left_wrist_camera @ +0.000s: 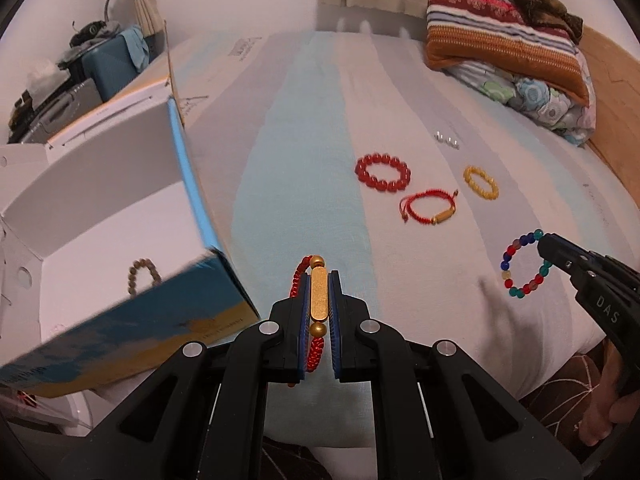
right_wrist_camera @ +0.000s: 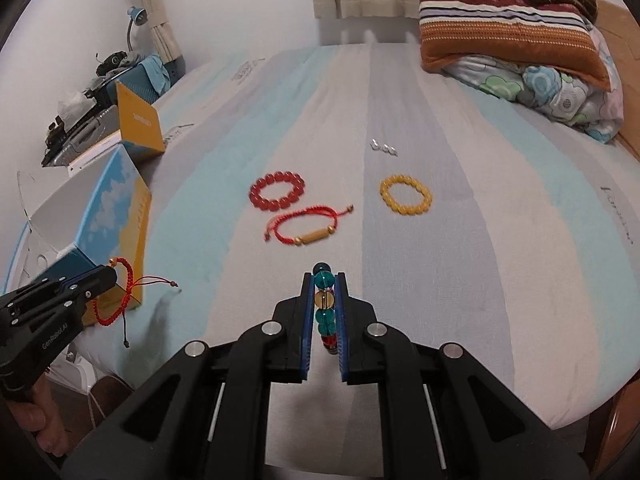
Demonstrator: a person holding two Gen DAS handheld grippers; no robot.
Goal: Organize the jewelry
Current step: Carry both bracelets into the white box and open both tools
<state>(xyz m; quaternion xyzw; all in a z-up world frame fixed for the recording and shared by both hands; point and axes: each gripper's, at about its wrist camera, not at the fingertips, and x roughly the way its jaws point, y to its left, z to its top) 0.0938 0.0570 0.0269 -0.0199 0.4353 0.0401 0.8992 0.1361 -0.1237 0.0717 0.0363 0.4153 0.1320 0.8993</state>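
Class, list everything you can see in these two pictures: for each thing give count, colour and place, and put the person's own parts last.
Red cord bracelet with gold bar: 1, red and gold, in left gripper.
Multicoloured bead bracelet: 1, in right gripper.
Red bead bracelet: 1, on bed.
Red cord bracelet with gold tube: 1, on bed.
Yellow bead bracelet: 1, on bed.
Small clear pieces: few, silvery, on bed.
Brown bead bracelet: 1, inside box.
Box: 1, white inside, blue and yellow outside, left.
Bed: 1, striped sheet.
Pillows: stacked, far right.
Left gripper: black, shut.
Right gripper: black, shut.
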